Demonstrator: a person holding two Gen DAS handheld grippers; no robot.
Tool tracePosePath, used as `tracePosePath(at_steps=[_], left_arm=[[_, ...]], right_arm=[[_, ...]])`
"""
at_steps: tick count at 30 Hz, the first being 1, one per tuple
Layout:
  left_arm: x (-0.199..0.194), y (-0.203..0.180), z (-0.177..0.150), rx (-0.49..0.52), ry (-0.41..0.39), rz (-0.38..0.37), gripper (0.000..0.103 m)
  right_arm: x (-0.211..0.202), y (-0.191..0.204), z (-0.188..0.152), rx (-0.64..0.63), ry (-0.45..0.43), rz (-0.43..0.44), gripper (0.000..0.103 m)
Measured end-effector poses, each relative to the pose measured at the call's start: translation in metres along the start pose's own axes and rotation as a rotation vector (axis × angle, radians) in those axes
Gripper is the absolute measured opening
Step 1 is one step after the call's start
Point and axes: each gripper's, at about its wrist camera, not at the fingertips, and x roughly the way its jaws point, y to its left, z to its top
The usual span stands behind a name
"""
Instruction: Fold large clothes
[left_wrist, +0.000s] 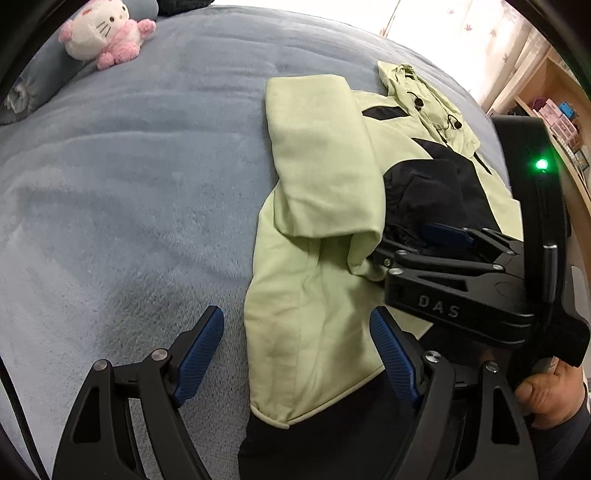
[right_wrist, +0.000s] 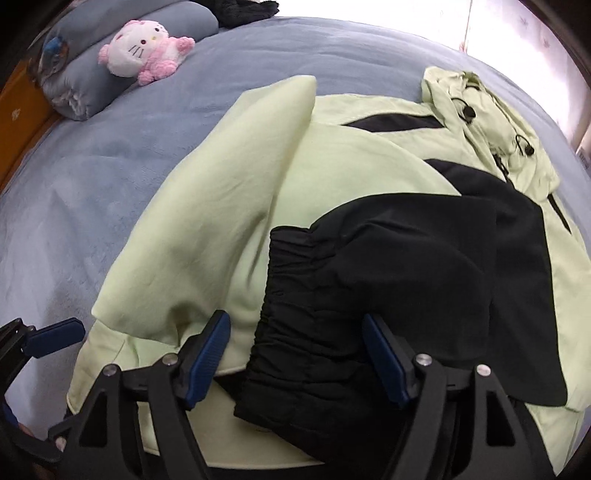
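A pale green and black hooded jacket (left_wrist: 317, 206) lies on the blue-grey bed (left_wrist: 129, 184), with its green sleeve folded over the body and its hood (left_wrist: 424, 99) at the far end. It also shows in the right wrist view (right_wrist: 229, 206), where a black sleeve with an elastic cuff (right_wrist: 369, 280) lies across the body. My left gripper (left_wrist: 297, 354) is open over the jacket's lower hem. My right gripper (right_wrist: 295, 354) is open with the black cuff between its fingers. The right gripper (left_wrist: 428, 240) also shows in the left wrist view, at the black sleeve.
A pink and white plush cat (left_wrist: 107, 33) sits at the head of the bed by a grey pillow (right_wrist: 88, 70). A wooden shelf with boxes (left_wrist: 554, 118) stands at the right. Bare blanket stretches to the left of the jacket.
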Motion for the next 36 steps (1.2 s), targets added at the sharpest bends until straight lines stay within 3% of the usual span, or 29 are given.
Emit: tracePosePath(at_steps=[2, 3, 6, 7, 17, 20, 25, 28, 31, 36], left_arm=[[-0.002, 0.004, 0.0, -0.005, -0.007, 0.001, 0.08], [-0.003, 0.005, 0.001, -0.006, -0.011, 0.004, 0.079], [-0.006, 0.002, 0.004, 0.009, -0.024, 0.011, 0.079], [-0.006, 0.001, 0.005, 0.017, -0.027, 0.013, 0.079], [0.02, -0.023, 0.027, 0.088, -0.037, 0.078, 0.079], [0.029, -0.03, 0.035, 0.12, -0.048, 0.124, 0.069], [0.03, -0.025, 0.041, 0.112, -0.058, 0.133, 0.058], [0.025, -0.014, 0.042, 0.083, -0.047, 0.108, 0.058], [0.024, -0.009, 0.043, 0.075, -0.05, 0.133, 0.058], [0.035, -0.028, 0.051, 0.122, -0.057, 0.142, 0.058]], right_arm=[[-0.004, -0.003, -0.003, -0.023, -0.018, -0.011, 0.042], [-0.008, -0.009, -0.004, -0.012, -0.017, 0.033, 0.032], [-0.023, -0.028, -0.002, 0.032, -0.032, 0.091, 0.014], [-0.034, -0.037, -0.003, 0.056, -0.054, 0.133, 0.013], [-0.128, -0.094, 0.01, 0.17, -0.286, 0.197, 0.01], [-0.15, -0.112, 0.017, 0.202, -0.363, 0.19, 0.008], [-0.178, -0.157, 0.016, 0.297, -0.471, 0.157, 0.008], [-0.183, -0.181, 0.012, 0.343, -0.494, 0.135, 0.008], [-0.179, -0.191, 0.01, 0.36, -0.486, 0.129, 0.007], [-0.168, -0.196, 0.007, 0.368, -0.464, 0.149, 0.007]])
